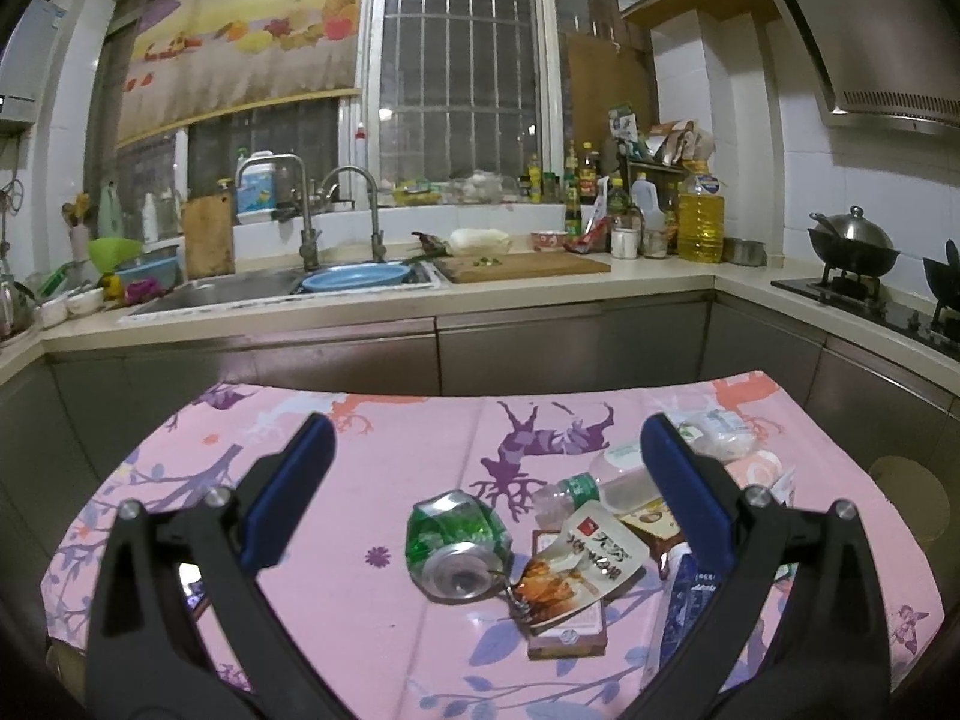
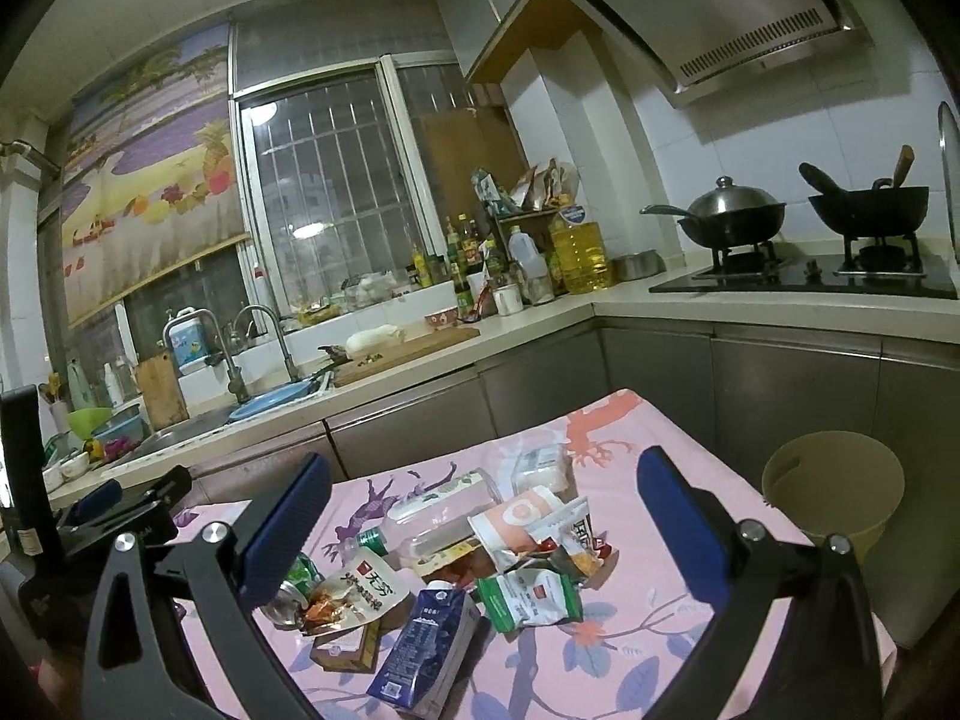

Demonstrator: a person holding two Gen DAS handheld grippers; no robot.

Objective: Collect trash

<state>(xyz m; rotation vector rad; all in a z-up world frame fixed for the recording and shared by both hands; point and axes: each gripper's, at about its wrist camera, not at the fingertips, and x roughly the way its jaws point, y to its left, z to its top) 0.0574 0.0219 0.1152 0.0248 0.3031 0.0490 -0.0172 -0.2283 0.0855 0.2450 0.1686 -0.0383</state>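
Trash lies on a pink patterned tablecloth (image 1: 384, 480). A crushed green can (image 1: 459, 543) sits nearest my left gripper (image 1: 486, 444), which hovers open above it with nothing between the blue pads. Beside the can lie a snack pouch (image 1: 576, 570), a clear plastic bottle (image 1: 600, 483) and a brown box (image 1: 567, 639). In the right wrist view my right gripper (image 2: 483, 489) is open over the pile: blue carton (image 2: 423, 645), green packet (image 2: 531, 597), bottle (image 2: 444, 510), pouch (image 2: 354, 597). A yellow bin (image 2: 834, 489) stands off the table's right edge.
Grey cabinets and a counter with a sink (image 1: 240, 291), cutting board (image 1: 522, 267) and oil bottles (image 1: 699, 219) run behind the table. A stove with woks (image 2: 738, 222) is on the right. The left gripper's body (image 2: 120, 510) shows at the right wrist view's left edge.
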